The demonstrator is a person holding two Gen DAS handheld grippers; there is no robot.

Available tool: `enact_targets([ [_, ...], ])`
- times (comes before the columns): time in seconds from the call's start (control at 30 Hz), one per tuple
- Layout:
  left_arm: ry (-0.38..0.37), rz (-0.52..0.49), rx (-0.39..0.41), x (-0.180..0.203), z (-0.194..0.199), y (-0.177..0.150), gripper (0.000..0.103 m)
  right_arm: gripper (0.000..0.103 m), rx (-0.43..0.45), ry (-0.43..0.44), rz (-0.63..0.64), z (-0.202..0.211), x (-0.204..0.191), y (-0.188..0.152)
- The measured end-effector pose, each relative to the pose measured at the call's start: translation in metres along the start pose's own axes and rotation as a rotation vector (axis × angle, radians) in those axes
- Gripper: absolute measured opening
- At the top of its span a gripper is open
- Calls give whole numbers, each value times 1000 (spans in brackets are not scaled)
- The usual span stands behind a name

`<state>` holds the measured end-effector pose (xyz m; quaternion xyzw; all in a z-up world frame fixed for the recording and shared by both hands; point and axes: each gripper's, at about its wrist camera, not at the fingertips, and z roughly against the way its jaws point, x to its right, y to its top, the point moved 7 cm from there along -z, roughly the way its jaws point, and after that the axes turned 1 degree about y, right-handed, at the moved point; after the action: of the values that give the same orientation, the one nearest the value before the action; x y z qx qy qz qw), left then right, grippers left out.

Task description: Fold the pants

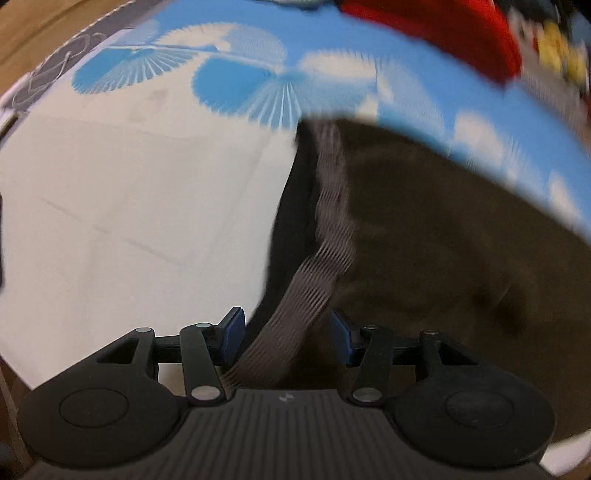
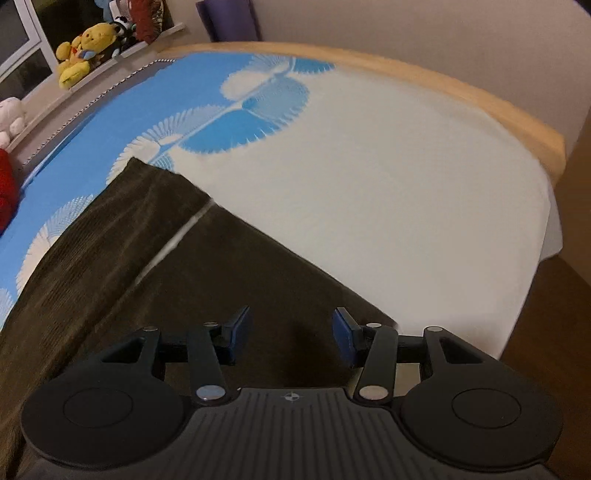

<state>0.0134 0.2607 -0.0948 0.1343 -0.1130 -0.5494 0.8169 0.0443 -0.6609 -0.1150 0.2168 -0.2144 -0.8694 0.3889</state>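
Dark olive-brown corduroy pants (image 1: 443,240) lie on a bed with a white and blue sheet (image 1: 129,203). In the left wrist view their grey ribbed waistband (image 1: 328,221) runs down between my fingers. My left gripper (image 1: 288,338) is open, jaws wide on either side of the waistband. In the right wrist view the pants (image 2: 155,251) spread left and toward the camera, with a pale seam line across them. My right gripper (image 2: 291,336) is open just above the pants near their right edge, holding nothing.
A red item (image 1: 443,33) and stuffed toys (image 2: 83,48) sit along the bed's far side on a ledge. The bed's wooden frame (image 2: 480,99) curves round the far edge. White sheet (image 2: 388,192) stretches to the right of the pants.
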Motion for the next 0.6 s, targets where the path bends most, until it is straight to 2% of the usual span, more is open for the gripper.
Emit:
enact_targets([
  [0.07,28,-34,-1,-4,-4,-5,64,54,-38,-52,52,-5,16,-13],
  [0.13,24,-9,-22,-10,-10,-8,75,55,-67,-57,49,-10,31,-25],
  [0.23,16,53,-75,-17,-20,-11,79,59,-146,-25,-79,-23,47,-38],
  [0.3,17,72,-100,-17,-26,-13,81,68,-142,-12,-146,-26,47,-38],
  [0.4,1,80,-126,-14,-31,-11,82,78,-136,-30,-123,-31,34,-38],
  [0.47,6,79,-133,-13,-33,-11,82,78,-132,-55,-63,-36,23,-37],
  [0.53,20,69,-142,-12,-38,-12,82,73,-117,-71,-44,-39,18,-34],
  [0.57,25,63,-150,-11,-40,-12,82,64,-107,-83,-50,-39,19,-33],
  [0.6,28,57,-157,-11,-43,-12,82,50,-98,-98,-53,-39,21,-32],
])
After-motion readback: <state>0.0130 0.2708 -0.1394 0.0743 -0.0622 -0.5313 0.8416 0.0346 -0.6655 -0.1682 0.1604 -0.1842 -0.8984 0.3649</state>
